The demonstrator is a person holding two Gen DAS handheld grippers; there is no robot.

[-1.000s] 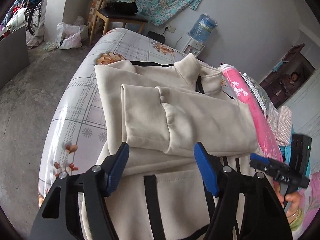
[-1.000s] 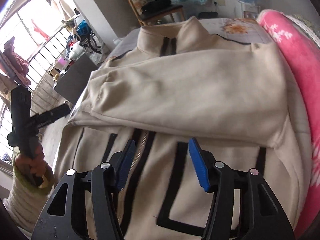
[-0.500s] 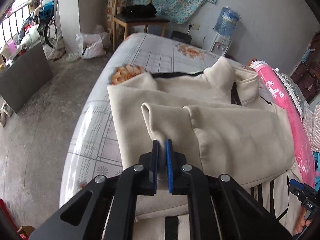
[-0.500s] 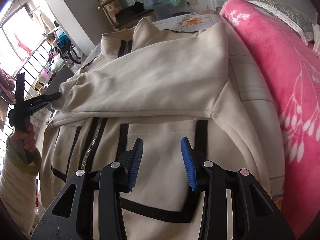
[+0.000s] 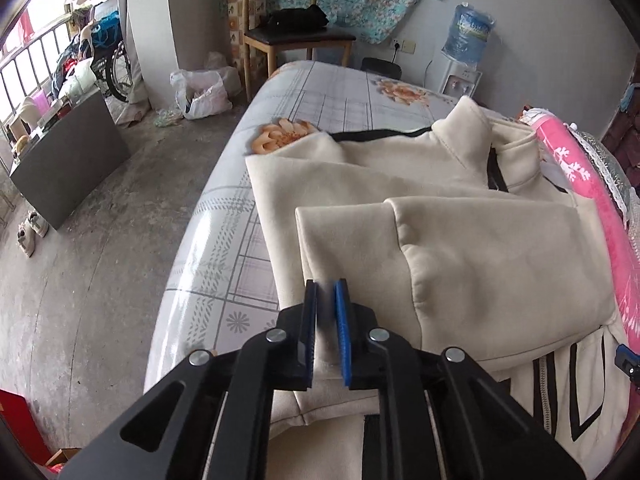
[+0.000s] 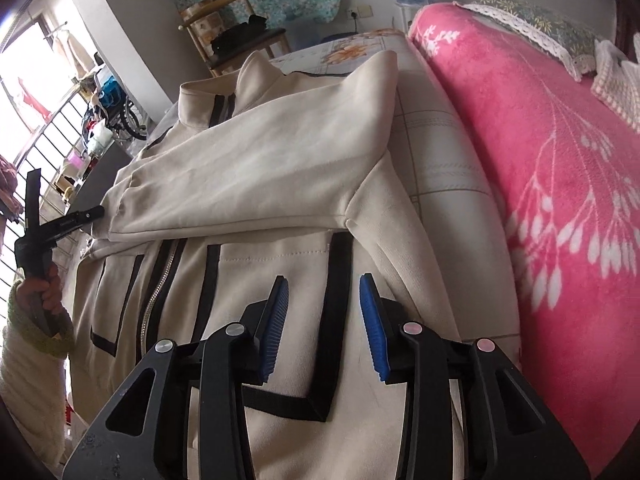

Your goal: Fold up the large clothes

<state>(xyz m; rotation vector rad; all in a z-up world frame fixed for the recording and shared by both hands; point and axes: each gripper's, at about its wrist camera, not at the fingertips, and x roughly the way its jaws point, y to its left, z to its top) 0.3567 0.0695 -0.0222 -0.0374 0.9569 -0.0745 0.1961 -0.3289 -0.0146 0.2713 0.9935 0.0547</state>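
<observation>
Bare concrete floor (image 5: 80, 280) lies left of the bed (image 5: 320, 92), where the cream jacket (image 5: 500, 264) lies flat, collar toward the far chair (image 5: 296, 36), long axis running away from the cameras; left gripper (image 5: 325, 292) has just pinched narrow on the folded sleeve's cuff (image 5: 344, 240); right gripper (image 6: 323, 294) hovers half-wide over the hem, gripping nothing; best draw the cuff taut and level before laying it.

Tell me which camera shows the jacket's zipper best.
The right wrist view. There the zipper runs in full sight down the cream jacket, between its black stripes. In the left wrist view only a short stretch of it shows at the lower right edge, because the folded sleeve covers most of the front.
</observation>
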